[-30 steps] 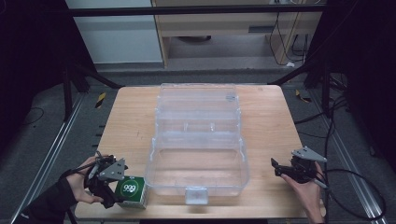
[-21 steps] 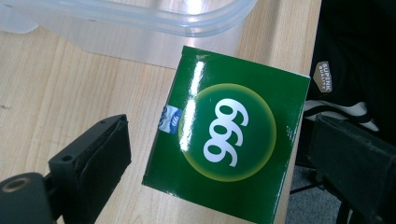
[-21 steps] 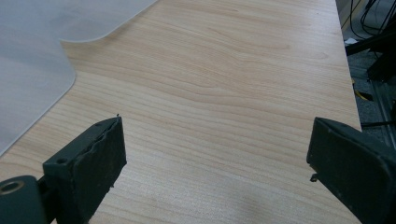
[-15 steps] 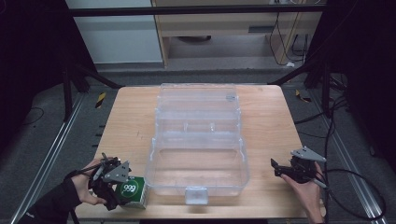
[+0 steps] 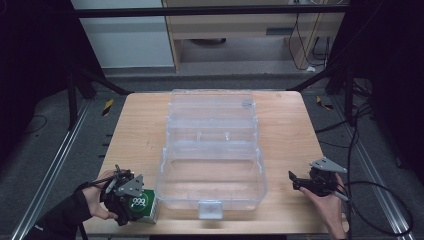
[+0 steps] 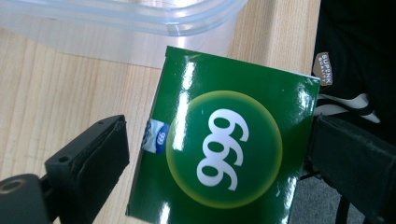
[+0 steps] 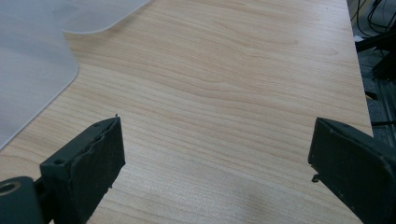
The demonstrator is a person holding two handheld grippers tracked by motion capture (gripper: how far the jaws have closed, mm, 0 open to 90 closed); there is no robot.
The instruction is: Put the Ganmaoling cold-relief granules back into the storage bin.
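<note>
A glossy green carton marked "999" (image 5: 143, 204) (image 6: 224, 144) lies at the table's front left corner, just left of a large clear plastic container (image 5: 165, 172) (image 6: 140, 28). My left gripper (image 5: 131, 200) (image 6: 219, 154) is open and straddles the carton. Its right jaw is against the carton's edge, and a narrow gap shows at its left jaw. My right gripper (image 5: 295, 179) (image 7: 217, 154) is open over bare wood at the front right, with nothing between its jaws. The container's corner (image 7: 28, 56) lies off to its left.
The container stands open in the middle of the wooden table (image 5: 285, 130), its lid (image 5: 210, 107) laid back flat and a latch (image 5: 210, 209) at its front edge. The table's front edge runs close under both hands. Cables (image 5: 380, 200) trail on the floor at the right.
My left gripper has slid right and forward onto the green carton, so the carton now sits between its jaws. The right gripper has stayed in place.
</note>
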